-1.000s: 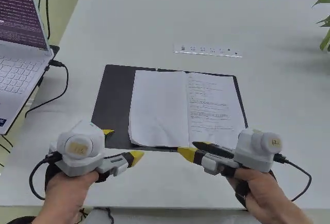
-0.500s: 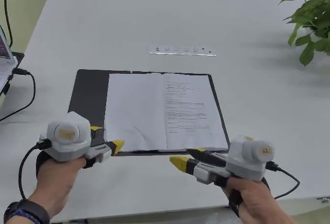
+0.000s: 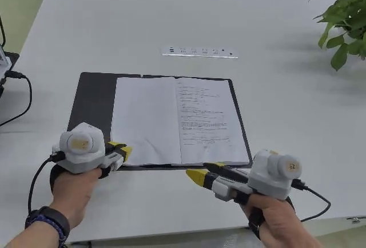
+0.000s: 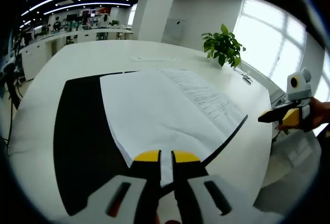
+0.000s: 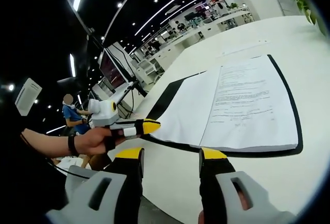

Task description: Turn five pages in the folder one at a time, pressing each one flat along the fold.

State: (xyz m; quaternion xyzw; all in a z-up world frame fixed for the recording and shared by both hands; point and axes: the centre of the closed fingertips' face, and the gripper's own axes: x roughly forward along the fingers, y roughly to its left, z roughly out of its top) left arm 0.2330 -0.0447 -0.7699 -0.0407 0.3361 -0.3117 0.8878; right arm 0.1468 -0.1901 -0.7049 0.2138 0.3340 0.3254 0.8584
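Observation:
The black folder point(image 3: 91, 111) lies open on the white table, a blank white page point(image 3: 143, 122) on its left half and a printed page point(image 3: 206, 116) on its right. My left gripper point(image 3: 121, 148) hovers at the blank page's near left corner, jaws drawn together to a thin slit. In the left gripper view the left gripper point(image 4: 166, 157) sits just short of that page's point(image 4: 154, 110) corner, holding nothing I can see. My right gripper point(image 3: 205, 171) hangs open just below the folder's near edge. In the right gripper view the right gripper point(image 5: 170, 154) frames the printed page point(image 5: 247, 105).
A white power strip point(image 3: 200, 52) lies on the table beyond the folder. A potted plant point(image 3: 343, 19) stands at the far right. A black cable point(image 3: 17, 96) runs along the left edge. The table's front edge is close under both hands.
The head camera has swung right, so the laptop has left the picture. My left gripper has moved forward to the folder's near left corner and its jaws have closed. The right gripper has hardly moved.

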